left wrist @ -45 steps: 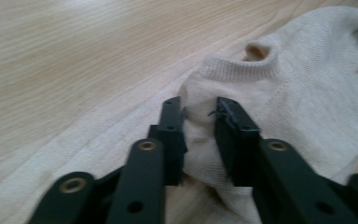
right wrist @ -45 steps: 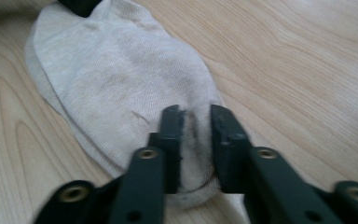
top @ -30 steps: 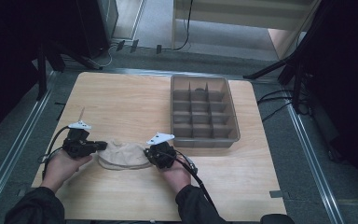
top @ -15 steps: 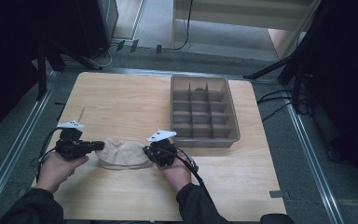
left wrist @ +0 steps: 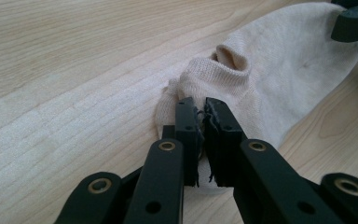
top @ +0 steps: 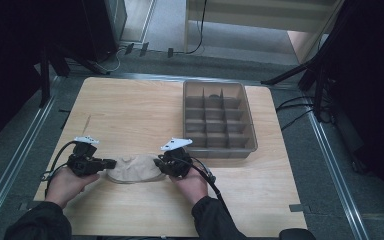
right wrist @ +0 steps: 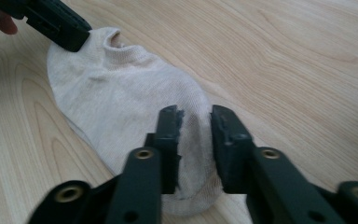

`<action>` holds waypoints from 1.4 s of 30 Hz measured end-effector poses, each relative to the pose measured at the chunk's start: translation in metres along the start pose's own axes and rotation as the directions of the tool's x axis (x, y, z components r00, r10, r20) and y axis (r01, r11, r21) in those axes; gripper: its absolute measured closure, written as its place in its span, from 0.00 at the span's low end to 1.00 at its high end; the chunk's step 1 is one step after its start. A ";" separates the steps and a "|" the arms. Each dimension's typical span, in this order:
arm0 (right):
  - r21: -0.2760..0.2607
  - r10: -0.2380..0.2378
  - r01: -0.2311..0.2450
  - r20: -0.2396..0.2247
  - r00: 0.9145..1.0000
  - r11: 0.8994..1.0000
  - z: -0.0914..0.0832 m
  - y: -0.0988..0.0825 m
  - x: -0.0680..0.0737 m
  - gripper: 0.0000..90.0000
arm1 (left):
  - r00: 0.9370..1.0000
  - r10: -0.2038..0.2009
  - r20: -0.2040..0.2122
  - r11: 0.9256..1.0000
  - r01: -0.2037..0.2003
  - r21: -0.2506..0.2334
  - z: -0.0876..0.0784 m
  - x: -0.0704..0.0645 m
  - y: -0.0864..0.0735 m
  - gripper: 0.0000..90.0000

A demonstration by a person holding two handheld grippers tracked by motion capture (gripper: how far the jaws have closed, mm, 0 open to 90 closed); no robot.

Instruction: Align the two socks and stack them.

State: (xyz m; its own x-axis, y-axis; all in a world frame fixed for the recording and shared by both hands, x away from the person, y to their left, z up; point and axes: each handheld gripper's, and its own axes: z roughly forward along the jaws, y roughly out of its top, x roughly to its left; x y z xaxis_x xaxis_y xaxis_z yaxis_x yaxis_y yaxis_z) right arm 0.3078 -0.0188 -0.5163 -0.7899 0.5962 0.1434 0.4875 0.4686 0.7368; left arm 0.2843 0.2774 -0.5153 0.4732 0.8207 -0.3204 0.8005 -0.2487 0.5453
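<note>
**Desk:** What's the picture?

**Operator:** A beige sock [top: 134,169] lies flat on the wooden desk [top: 130,110], near its front edge, stretched between my two tools. My left claw [left wrist: 202,116] is pinched tight on the cuff end, with fabric bunched between the jaws. My right claw [right wrist: 196,122] straddles the toe end with a clear gap between its jaws; sock cloth shows in that gap, but they are not yet closed on it.

**Desk:** How far along would you put it?

**Operator:** Early, by my reading. One end is secured, the other only lined up. The divided grey tray [top: 219,120] sits well apart, toward the far right of the desk, with one small dark item in a back compartment; I can't make out what it is. The sock has not been folded or lifted, so closing the right claw, gathering the sock and carrying it across all appear to remain.
</note>
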 end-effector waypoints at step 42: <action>-0.050 -0.026 0.026 0.001 1.000 0.998 -0.015 -0.003 0.002 0.75 | 0.997 0.081 -0.016 0.994 -0.082 -0.076 -0.006 0.007 -0.011 0.63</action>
State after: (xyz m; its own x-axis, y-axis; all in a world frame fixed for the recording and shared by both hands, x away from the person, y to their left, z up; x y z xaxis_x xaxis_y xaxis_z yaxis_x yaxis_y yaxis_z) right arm 0.2991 -0.0287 -0.5089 -0.8020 0.5845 0.1232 0.4471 0.4507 0.7726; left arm 0.2768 0.2883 -0.5190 0.5304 0.8060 -0.2628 0.7288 -0.2752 0.6270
